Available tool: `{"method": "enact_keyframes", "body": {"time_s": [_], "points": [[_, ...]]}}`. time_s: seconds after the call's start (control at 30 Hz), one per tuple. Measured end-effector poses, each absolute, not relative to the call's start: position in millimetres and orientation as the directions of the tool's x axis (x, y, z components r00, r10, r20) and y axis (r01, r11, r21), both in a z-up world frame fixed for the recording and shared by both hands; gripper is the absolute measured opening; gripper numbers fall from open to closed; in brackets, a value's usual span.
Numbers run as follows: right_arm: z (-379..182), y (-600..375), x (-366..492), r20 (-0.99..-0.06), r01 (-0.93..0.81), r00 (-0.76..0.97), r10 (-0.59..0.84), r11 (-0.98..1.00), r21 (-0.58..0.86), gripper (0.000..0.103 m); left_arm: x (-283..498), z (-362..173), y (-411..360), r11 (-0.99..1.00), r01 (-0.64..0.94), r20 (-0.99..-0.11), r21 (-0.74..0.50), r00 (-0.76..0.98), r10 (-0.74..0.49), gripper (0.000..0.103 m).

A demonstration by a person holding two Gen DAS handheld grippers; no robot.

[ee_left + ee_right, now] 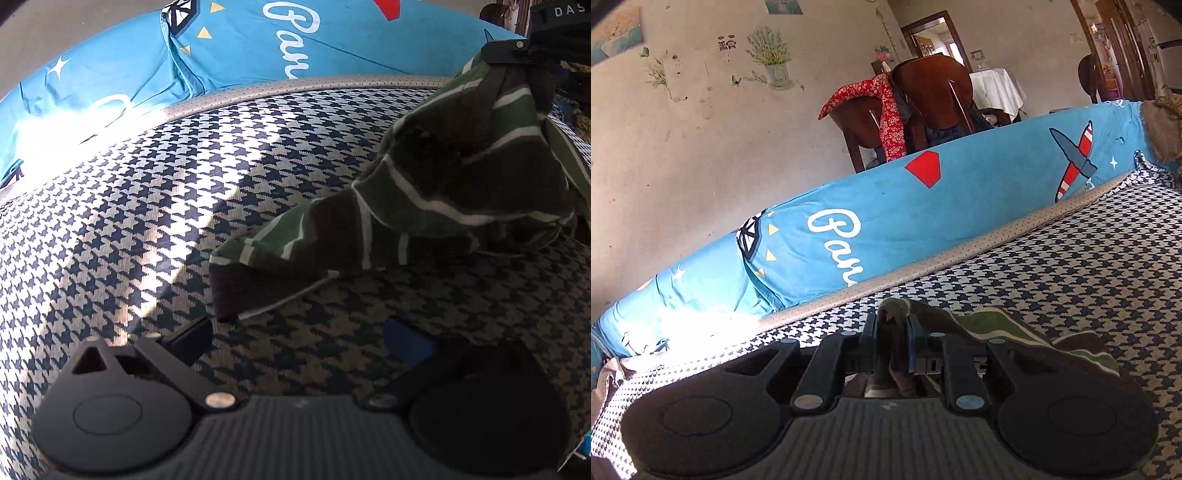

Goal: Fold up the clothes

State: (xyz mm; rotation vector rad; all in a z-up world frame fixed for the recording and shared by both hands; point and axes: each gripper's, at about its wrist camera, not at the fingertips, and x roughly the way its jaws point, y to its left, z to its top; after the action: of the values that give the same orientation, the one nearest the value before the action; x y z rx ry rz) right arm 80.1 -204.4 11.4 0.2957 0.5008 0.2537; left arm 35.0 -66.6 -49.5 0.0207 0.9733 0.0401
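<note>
The right gripper [892, 332] is pinching a bunched fold of the striped garment [454, 192] between its closed-in fingers, and in the left wrist view that gripper is showing at the upper right, holding the cloth up by one end. The garment, dark brown and green with thin white stripes, is hanging down from that grip in a slanting drape, and its lower end is resting on the houndstooth cushion [147, 206], toward the cushion's right side. The left gripper [299, 339] is hovering low over the cushion just in front of the garment's trailing corner, its fingers spread wide with nothing between them; one dark fingertip [192, 338] is sitting close to the cloth's bottom hem without clearly touching it. A beige dotted trim [960, 254] is running along the cushion's far edge, and behind it a blue printed cover [886, 206] with white lettering, a red shape and a small plane is stretching across. Bright sunlight is falling across the cushion's left part. Beyond the cover, wooden chairs [934, 92] draped with a red patterned cloth [886, 107] are standing against a wall with flower decals.
</note>
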Motion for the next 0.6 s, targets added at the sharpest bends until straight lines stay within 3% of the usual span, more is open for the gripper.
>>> {"method": "enact_keyframes", "body": {"time_s": [0.33,0.4,0.53,0.6], "points": [[18.4,-203.8,115.6,-0.339,-0.153,0.892,0.298,0.906,0.394,0.016,51.1,-50.5,-56.2,0.997,-0.08,-0.812,0.02,0.581,0.063,0.103],[19.5,-203.6,121.1,-0.312,-0.144,0.907,0.283,0.905,0.401,0.02,53.9,-52.9,-53.8,0.996,-0.086,-0.816,0.012,0.574,0.06,0.103],[24.4,-200.2,126.2,-0.28,-0.137,0.928,0.245,0.925,0.356,0.049,57.7,-56.4,-50.1,0.995,-0.095,-0.827,0.001,0.56,0.054,0.103],[26.3,-198.5,126.7,-0.285,-0.142,0.928,0.241,0.934,0.327,0.053,58.4,-57.4,-48.9,0.995,-0.095,-0.828,-0.007,0.558,0.048,0.103]]}}
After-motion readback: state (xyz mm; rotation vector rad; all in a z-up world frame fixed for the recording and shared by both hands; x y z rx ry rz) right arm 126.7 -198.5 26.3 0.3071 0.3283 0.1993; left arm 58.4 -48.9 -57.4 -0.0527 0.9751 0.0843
